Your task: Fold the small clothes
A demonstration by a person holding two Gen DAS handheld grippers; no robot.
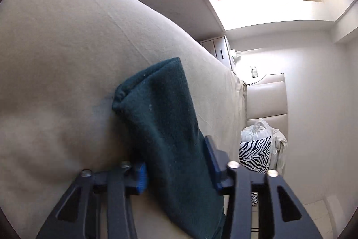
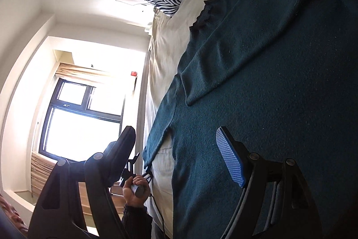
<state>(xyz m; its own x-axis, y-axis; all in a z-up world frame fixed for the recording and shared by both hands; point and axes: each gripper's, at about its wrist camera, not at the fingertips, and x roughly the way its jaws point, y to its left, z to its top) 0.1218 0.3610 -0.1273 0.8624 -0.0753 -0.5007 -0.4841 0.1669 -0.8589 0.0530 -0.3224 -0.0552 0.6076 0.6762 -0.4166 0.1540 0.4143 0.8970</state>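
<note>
Cream bed sheet (image 1: 67,48) carries teal sweater (image 2: 279,82), spread for folding. Left gripper (image 1: 176,169) pinches its sleeve (image 1: 161,109), toward 12 o'clock; right gripper (image 2: 179,156) wide, empty, w/ body at 3 o'clock.

I see a bed (image 1: 67,59) under a cream sheet, a padded headboard (image 1: 266,95), a zebra-striped pillow (image 1: 255,153), white walls (image 1: 317,104), and a dark-framed window (image 2: 82,109) blazing with daylight beside beige curtains (image 2: 42,171).
</note>
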